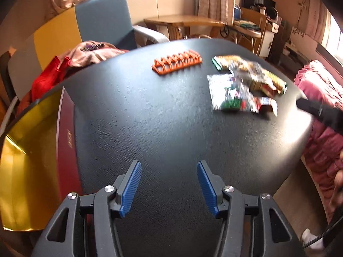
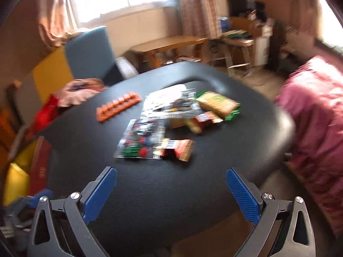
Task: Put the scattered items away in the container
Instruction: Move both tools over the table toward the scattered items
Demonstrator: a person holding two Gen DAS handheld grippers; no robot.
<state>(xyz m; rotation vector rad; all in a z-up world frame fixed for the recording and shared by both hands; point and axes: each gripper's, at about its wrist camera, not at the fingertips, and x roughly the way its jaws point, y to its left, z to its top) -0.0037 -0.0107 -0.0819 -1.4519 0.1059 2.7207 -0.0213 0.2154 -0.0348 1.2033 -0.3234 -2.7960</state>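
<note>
Black leather-textured table [image 1: 167, 115] holds orange plastic slotted rack [image 1: 177, 62], pile of crinkly snack packets [image 1: 244, 83], gold-lined red box [image 1: 32, 156] at edge.

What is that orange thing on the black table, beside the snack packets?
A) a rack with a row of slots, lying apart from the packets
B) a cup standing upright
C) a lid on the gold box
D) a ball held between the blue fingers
A: the orange slotted rack lies alone on the black table, left of the snack packets, untouched.
</note>
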